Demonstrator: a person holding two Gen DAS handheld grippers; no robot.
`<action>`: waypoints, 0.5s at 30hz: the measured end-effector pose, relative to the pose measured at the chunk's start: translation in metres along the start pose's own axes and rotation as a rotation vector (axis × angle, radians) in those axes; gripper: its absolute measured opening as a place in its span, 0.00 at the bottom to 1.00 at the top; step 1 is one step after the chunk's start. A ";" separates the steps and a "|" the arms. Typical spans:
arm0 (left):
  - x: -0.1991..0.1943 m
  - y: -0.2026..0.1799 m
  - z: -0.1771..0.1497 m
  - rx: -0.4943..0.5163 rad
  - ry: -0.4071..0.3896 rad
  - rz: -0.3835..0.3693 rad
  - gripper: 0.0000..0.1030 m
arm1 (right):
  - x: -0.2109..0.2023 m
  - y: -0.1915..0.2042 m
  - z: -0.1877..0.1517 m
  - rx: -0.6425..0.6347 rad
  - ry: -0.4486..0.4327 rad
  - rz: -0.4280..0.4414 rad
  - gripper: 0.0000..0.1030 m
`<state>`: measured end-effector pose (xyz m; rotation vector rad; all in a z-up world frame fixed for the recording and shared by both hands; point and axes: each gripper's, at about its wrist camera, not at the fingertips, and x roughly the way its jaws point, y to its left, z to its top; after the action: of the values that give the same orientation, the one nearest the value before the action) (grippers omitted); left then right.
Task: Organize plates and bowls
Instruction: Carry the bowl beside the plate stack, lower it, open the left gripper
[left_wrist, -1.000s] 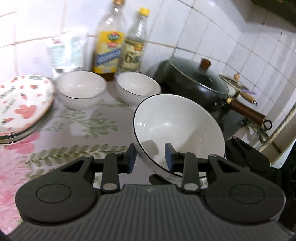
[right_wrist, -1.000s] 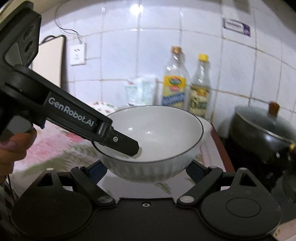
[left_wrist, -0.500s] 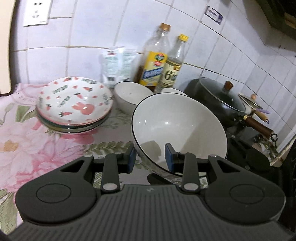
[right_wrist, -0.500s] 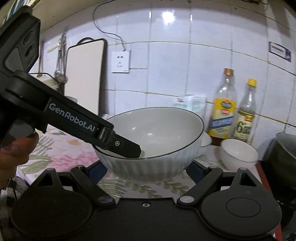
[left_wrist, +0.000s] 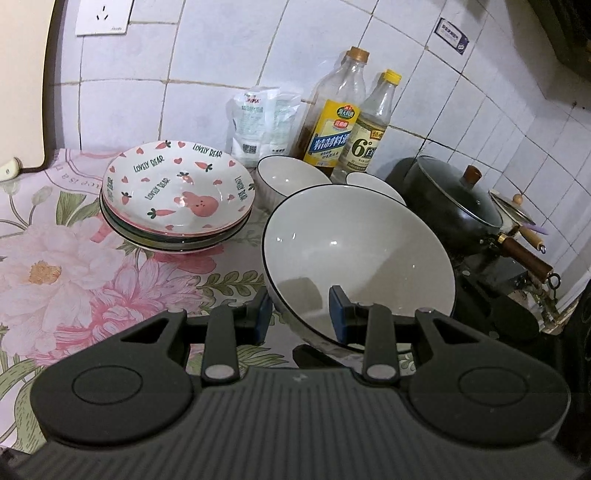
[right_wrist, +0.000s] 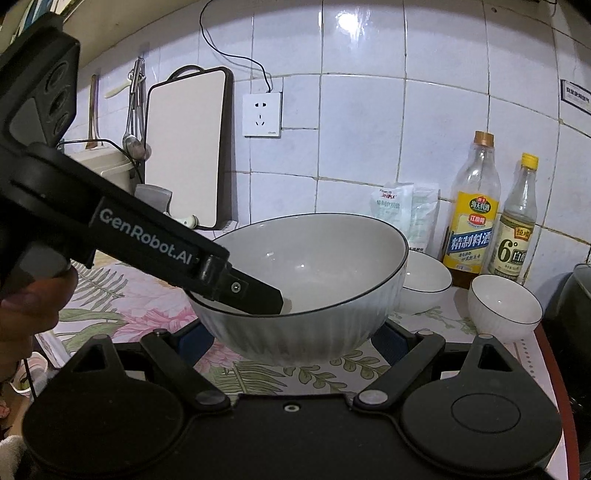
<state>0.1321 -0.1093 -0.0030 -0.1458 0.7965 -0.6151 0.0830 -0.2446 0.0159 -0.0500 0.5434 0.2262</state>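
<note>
Left wrist view, entry one: big bowl, white with dark rim, tilted, carried clear of the floral cloth. Your left gripper is clenched on its near wall, one pad outside, one inside. Against a second ago the scene has swung: the plate stack now sits just left of the bowl, where earlier the two small bowls filled the middle.

Right wrist view, entry two: your right gripper spread wide around the same bowl's ribbed base; whether the pads press it, I cannot tell. The left gripper's arm crosses in from the left, finger dipped inside the rim.

Entry three: small bowls, side by side near the bottles, apart from the carried bowl. Pot at right.

Reading: you have brought the bowl across toward open cloth beside the plates; both hands look nearly still now, so a set-down spot seems chosen, bowl not yet placed
</note>
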 end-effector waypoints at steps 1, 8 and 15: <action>0.002 0.001 0.002 -0.004 0.008 0.002 0.31 | 0.002 -0.002 0.001 0.005 0.008 0.004 0.91; 0.035 0.007 0.016 -0.031 0.059 0.016 0.31 | 0.030 -0.021 0.004 0.010 0.063 0.026 0.91; 0.088 0.014 0.019 -0.072 0.100 0.013 0.31 | 0.063 -0.054 -0.006 0.005 0.120 0.045 0.91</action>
<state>0.1994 -0.1502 -0.0491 -0.1760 0.9165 -0.5849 0.1449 -0.2856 -0.0229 -0.0468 0.6651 0.2670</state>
